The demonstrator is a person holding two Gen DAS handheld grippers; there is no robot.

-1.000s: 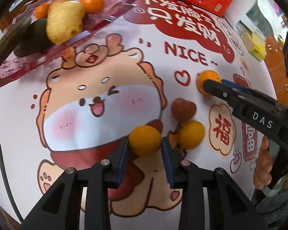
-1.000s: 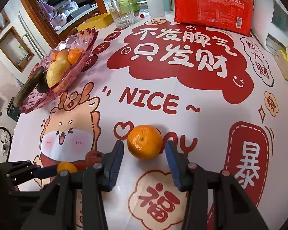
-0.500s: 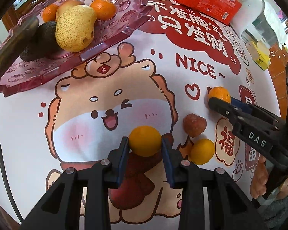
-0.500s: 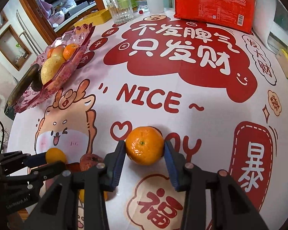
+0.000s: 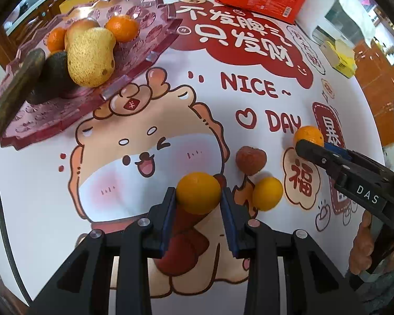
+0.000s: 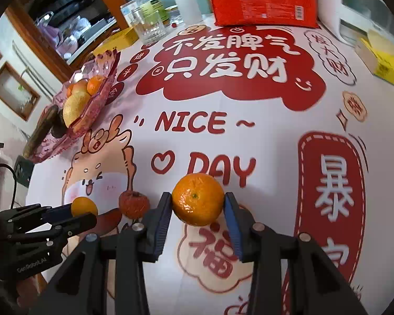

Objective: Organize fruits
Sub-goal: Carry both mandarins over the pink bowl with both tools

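Over printed tablecloth [image 5: 52,210], both grippers pinching oranges — left gripper [image 5: 198,204] a yellow-orange one [image 5: 198,193], right gripper [image 6: 197,215] a mandarin [image 6: 197,199] — next: carry to pink tray [image 5: 134,60] ahead-left.

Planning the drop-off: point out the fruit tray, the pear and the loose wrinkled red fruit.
fruit tray [image 5: 155,30], left wrist view, bare far rim
pear [image 5: 90,57], left wrist view, middle
wrinkled red fruit [image 5: 250,159], left wrist view, middle

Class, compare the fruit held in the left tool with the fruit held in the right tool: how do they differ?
The left tool holds a smooth yellow-orange fruit; the right tool holds a deeper orange mandarin with dimpled, glossy skin. The mandarin shows a green stem dot facing the camera; the yellow-orange fruit shows none. Both are round and clamped between blue pads.
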